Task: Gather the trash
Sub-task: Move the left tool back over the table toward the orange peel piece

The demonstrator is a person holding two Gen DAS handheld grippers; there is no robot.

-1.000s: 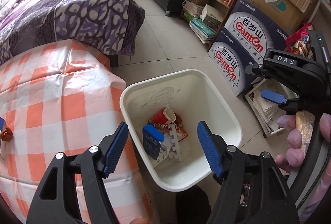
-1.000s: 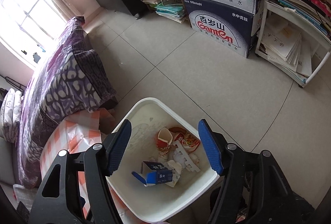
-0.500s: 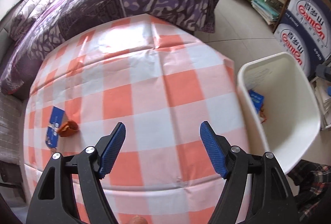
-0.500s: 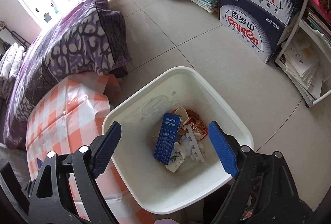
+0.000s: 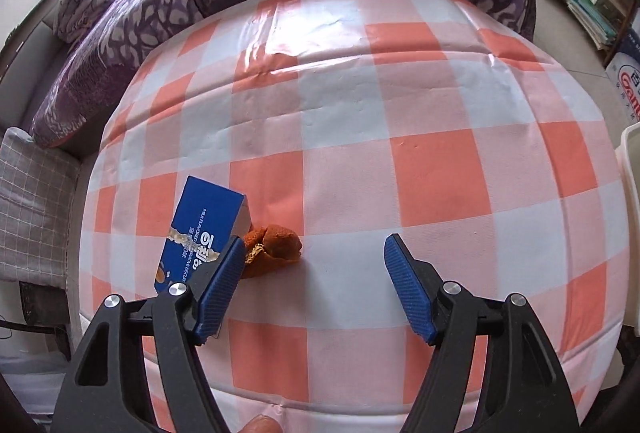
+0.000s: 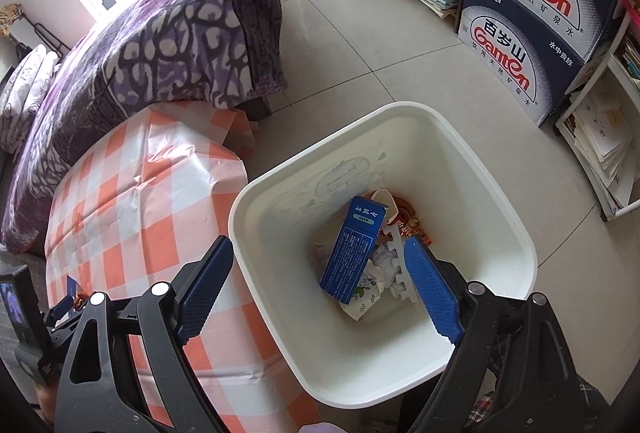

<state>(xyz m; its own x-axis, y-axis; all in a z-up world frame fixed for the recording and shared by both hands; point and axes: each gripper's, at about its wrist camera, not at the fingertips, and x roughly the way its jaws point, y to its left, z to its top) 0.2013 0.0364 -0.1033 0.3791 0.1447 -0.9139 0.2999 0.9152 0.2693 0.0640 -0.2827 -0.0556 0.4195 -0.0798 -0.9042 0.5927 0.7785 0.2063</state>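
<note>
Blue-padded jaws of the left gripper [image 5: 315, 287] stood spread and empty above the checked counter [image 5: 400, 105], after narrowing a little in the last instant. Just beyond and left of the gap lay the remaining rubbish: a crumpled orange-brown scrap [image 5: 276, 247], off the tip of the left pad, and touching it on the far left a blue biscuit box [image 5: 200, 233], its long axis running from near to far with a slight tilt to the right. Both lay toward the counter's near left edge, so the left gripper was much the nearer and would, by this view, need to shift left to centre either piece. The right gripper [image 6: 320, 285] hung wide open and empty over the white bin [image 6: 520, 245], right of the counter, where a blue carton [image 6: 354, 245] stood on end among wrappers.
</note>
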